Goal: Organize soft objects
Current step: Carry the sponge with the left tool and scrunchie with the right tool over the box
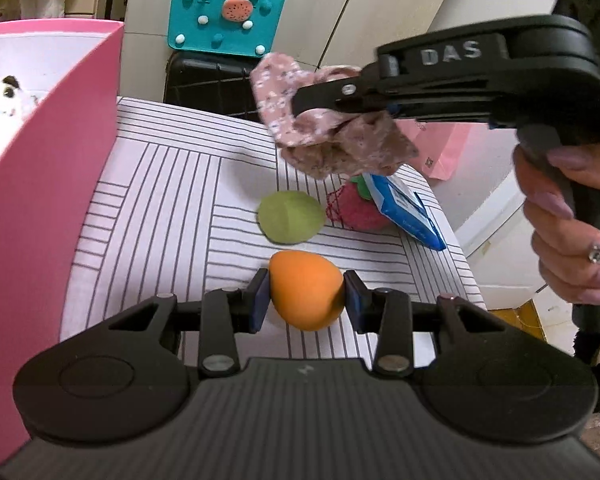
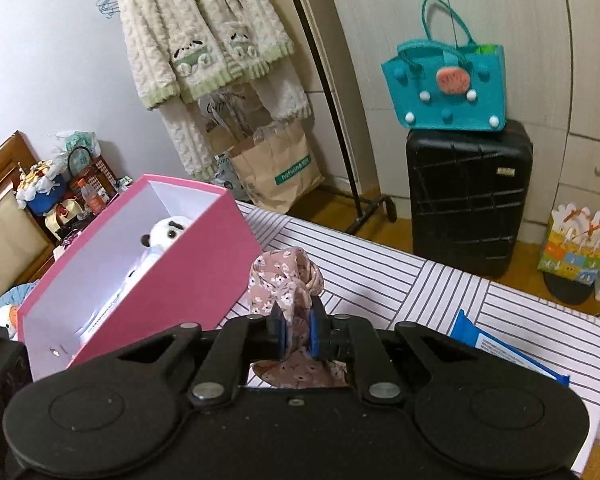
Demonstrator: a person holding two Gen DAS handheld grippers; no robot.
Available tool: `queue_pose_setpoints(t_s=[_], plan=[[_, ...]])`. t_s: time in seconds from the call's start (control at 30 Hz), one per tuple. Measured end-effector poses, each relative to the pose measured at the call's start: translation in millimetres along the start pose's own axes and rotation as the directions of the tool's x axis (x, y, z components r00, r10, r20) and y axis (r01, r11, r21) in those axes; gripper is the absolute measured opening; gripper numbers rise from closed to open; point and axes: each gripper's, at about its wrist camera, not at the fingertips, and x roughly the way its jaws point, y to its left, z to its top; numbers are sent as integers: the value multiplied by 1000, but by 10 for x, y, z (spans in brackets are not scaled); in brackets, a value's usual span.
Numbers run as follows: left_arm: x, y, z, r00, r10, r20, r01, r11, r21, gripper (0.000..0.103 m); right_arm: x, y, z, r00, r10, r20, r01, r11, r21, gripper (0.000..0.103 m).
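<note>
Left gripper (image 1: 305,295), nearest the left wrist camera: its two blue pads press on either side of an orange egg-shaped sponge (image 1: 306,290), partly closed to the sponge's width, above the striped cloth (image 1: 160,184) covering the table. Beyond the sponge, lying on the cloth: a green round puff (image 1: 291,217), and just to its right a red knitted strawberry (image 1: 356,206) touching a blue packet (image 1: 410,210) that leans over it. Above these, the right gripper (image 2: 299,330) enters from the right, held by a hand (image 1: 568,224) with a ring; its jaws are fully closed on a pink floral scrunchie (image 2: 286,280), which hangs clear of the table with fabric bunched above and below the pads. To the left, a pink box (image 2: 188,264) stands open on the cloth; a white plush toy (image 2: 166,236) with black ears lies inside. Farthest back: a teal felt handbag (image 2: 448,92) resting on a black suitcase (image 2: 466,200), a brown paper bag (image 2: 276,168) on the floor, and a cream fleece garment (image 2: 204,32) hanging on a rack.
</note>
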Motion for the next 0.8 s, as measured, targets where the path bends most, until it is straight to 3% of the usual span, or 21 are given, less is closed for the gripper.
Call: queue_pose_setpoints(t_s=[0.23, 0.47, 0.63, 0.73, 0.8], plan=[[-231, -2, -19, 1000, -23, -19, 23, 999, 21, 38, -230, 123, -83, 999, -24, 23, 25, 1000, -18, 14], [-551, -66, -8, 998, -18, -57, 27, 986, 166, 38, -476, 362, -228, 1000, 9, -4, -9, 1000, -22, 14], [-912, 22, 73, 993, -84, -84, 97, 980, 171, 38, -619, 548, -288, 999, 54, 1, -54, 998, -16, 14], [-1103, 146, 155, 983, -138, -123, 156, 977, 148, 38, -663, 730, -294, 997, 72, -5, -72, 996, -55, 14], [-1272, 219, 194, 983, -140, -122, 158, 977, 146, 38, -698, 873, -291, 996, 90, 3, -90, 992, -91, 14]])
